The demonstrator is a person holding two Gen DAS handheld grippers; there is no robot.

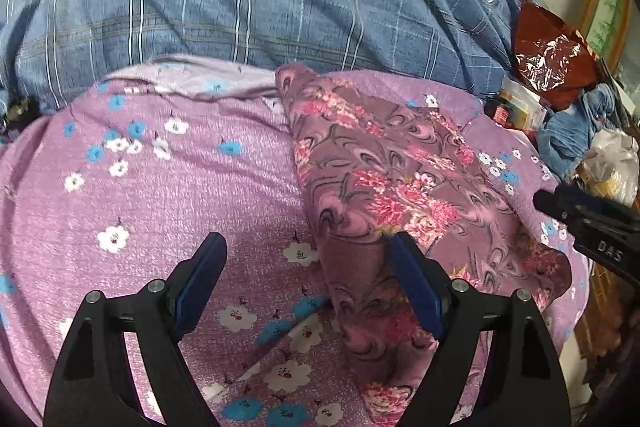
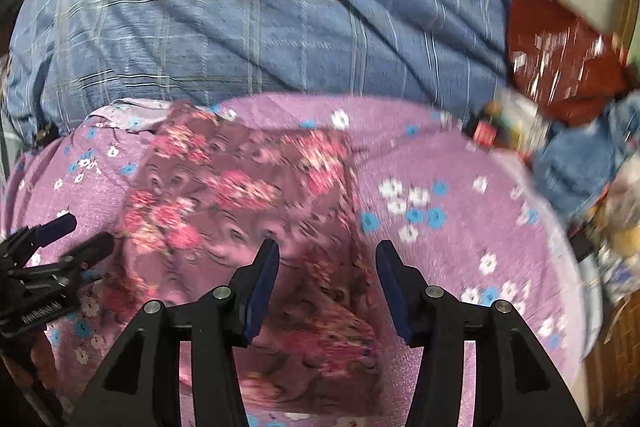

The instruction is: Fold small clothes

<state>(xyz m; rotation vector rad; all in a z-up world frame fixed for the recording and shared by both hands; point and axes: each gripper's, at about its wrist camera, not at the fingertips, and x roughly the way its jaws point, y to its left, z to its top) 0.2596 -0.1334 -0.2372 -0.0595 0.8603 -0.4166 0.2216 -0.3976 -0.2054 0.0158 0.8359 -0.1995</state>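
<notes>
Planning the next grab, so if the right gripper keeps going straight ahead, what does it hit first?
Most likely the dark floral garment, which lies directly ahead between the open fingers of the right gripper; the blur makes depth uncertain.

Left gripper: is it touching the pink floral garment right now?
Cannot tell. In the left wrist view the left gripper is open, its right finger overlapping the pink floral garment, but neither view shows whether it rests on the cloth or hovers above it.

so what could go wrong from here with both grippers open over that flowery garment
1. The garment lies on a purple flowered sheet; a low pinch by the left gripper could take the sheet too.
2. The right gripper view is blurred, so it may be moving fast and close off target.
3. The garment is long and rumpled; lifting one spot may bunch it.
</notes>
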